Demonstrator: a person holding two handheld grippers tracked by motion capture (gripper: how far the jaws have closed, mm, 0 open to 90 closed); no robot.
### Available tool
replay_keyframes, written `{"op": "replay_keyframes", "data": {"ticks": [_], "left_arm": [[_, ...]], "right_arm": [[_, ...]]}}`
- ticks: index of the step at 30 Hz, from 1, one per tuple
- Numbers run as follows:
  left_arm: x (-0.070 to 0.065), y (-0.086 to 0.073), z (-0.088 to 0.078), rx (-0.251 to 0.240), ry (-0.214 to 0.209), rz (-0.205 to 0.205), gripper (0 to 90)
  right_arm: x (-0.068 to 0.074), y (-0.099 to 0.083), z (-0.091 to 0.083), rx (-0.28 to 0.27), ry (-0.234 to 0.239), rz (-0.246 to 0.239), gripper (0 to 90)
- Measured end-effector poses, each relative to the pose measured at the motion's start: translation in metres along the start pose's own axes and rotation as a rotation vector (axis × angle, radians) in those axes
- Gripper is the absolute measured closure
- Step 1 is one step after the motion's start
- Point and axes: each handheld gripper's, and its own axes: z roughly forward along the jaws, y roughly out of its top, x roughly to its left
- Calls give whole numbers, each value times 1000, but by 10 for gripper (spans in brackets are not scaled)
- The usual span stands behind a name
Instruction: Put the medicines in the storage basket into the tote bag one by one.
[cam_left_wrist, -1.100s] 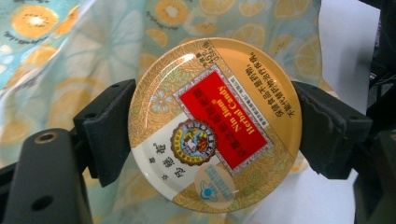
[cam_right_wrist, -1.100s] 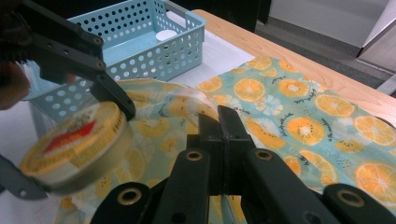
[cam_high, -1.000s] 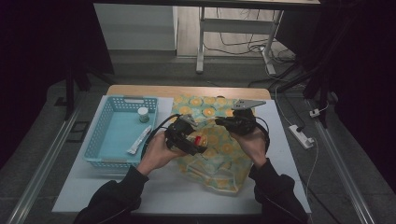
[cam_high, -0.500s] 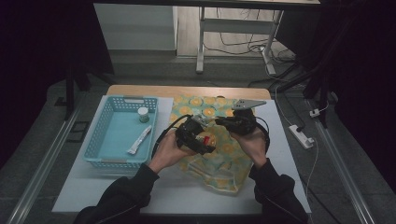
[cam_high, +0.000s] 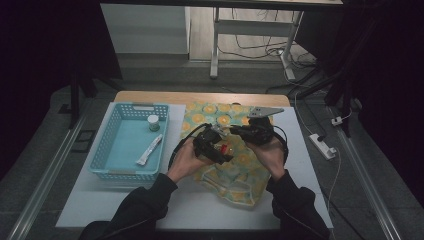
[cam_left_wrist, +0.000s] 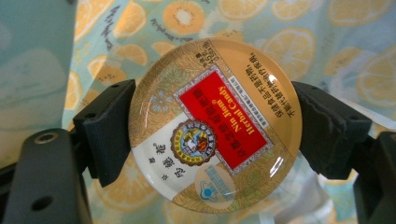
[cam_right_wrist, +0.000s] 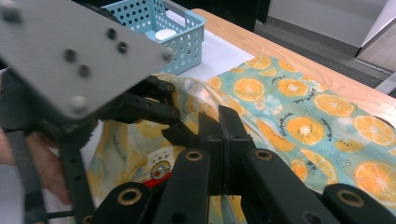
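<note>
A round gold candy tin (cam_left_wrist: 215, 126) with a red label sits between the pads of my left gripper (cam_left_wrist: 210, 133), which is shut on its rim. In the high view the tin (cam_high: 226, 148) and left gripper (cam_high: 220, 147) hang over an orange-patterned cloth bag (cam_high: 235, 175) at mid table. My right gripper (cam_high: 235, 131) is just right of it, jaws pressed together on the bag's raised edge. In the right gripper view the shut right gripper (cam_right_wrist: 224, 121) pinches the fabric rim (cam_right_wrist: 196, 91), and the tin (cam_right_wrist: 161, 170) shows low inside the opening.
A blue perforated basket (cam_high: 112, 150) stands on the left with a small white jar (cam_high: 153, 121) and a white tube (cam_high: 150, 150) in it. A white mat (cam_high: 190, 210) covers the table front. A power strip (cam_high: 322, 145) lies off the right edge.
My left hand has carried the tin right and slightly down, from beside the bag to over its opening near the right gripper. The right hand has stayed put.
</note>
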Motion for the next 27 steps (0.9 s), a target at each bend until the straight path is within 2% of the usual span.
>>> {"op": "replay_keyframes", "data": {"ticks": [16,24,27], "left_arm": [[17,-11,28,-11,40,-27,202],[19,-14,41,15,49,-14,201],[20,-13,45,27,64,3,201]], "right_arm": [[-4,-7,10,36,-6,8,900],[-5,-10,14,37,-20,6,900],[-5,-10,14,35,-24,5,900]]}}
